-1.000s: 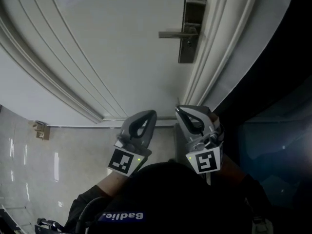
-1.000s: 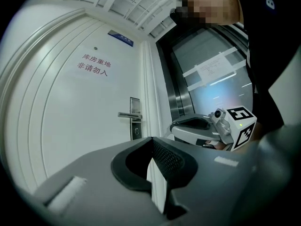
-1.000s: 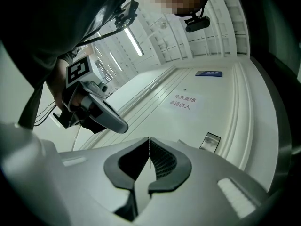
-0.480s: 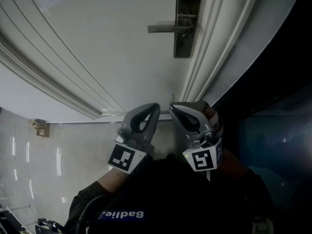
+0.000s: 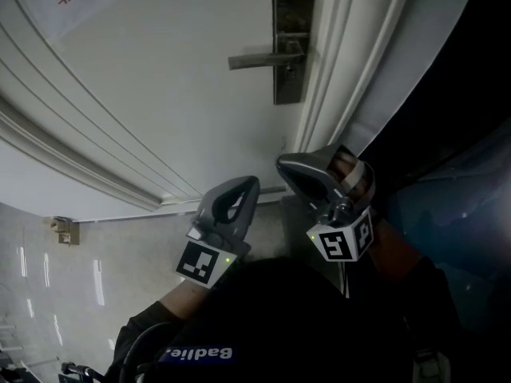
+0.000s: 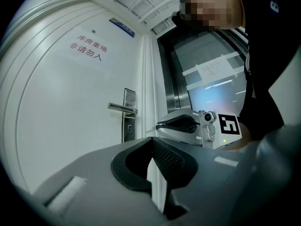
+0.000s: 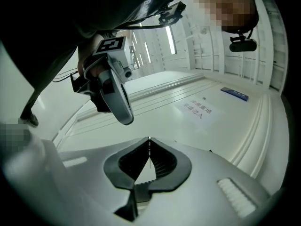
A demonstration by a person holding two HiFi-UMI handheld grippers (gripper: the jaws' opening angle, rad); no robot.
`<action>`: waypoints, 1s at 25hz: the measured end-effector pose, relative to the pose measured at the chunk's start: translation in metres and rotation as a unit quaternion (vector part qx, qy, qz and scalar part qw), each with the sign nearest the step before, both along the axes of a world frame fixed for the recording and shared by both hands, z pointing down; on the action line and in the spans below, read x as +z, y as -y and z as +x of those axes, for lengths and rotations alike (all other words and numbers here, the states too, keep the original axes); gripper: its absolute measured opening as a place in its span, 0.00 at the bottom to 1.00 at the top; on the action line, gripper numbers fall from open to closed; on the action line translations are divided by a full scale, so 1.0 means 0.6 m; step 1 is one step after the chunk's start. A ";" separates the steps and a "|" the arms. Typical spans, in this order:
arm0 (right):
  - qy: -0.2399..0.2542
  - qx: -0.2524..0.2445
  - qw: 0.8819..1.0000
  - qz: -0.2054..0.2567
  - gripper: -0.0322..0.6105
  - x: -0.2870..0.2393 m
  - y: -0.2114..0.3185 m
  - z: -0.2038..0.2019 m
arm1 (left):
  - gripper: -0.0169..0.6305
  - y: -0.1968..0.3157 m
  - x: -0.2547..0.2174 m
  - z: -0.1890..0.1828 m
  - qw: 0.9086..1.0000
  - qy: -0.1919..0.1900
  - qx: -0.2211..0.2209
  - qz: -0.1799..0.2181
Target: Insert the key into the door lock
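Lining up is the step in hand: the left gripper, jaws pressed together on nothing, is best held low and clear of the door. The keyhole under the handle on the door lock likely needs the blade raised, level and square before any push. The right gripper sits well below the lock, nose tilted up toward the door, its 2 jaws clamped on a thin edge-on sliver, probably the key.
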State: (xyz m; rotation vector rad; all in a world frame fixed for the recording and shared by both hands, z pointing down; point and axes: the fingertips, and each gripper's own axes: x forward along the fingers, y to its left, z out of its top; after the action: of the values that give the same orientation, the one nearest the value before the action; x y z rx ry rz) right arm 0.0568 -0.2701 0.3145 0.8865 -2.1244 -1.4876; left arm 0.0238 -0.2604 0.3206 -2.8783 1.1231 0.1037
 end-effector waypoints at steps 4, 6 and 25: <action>-0.034 -0.008 0.999 0.024 0.07 -0.006 0.024 0.003 | 0.05 0.010 0.009 -0.006 1.000 0.004 -0.005 -0.007; -0.047 -0.010 0.998 0.034 0.07 -0.004 0.033 0.004 | 0.05 0.013 0.012 -0.009 1.000 0.005 -0.009 -0.008; -0.167 -0.010 0.979 0.120 0.07 0.002 0.152 0.040 | 0.05 0.027 0.033 -0.029 0.999 0.021 -0.037 -0.020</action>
State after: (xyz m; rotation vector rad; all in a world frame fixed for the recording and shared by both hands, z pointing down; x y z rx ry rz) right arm 0.0809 -0.3613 0.3156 0.6367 -1.7428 -1.7879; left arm 0.0063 -0.2769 0.3406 -2.8556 1.2352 0.0187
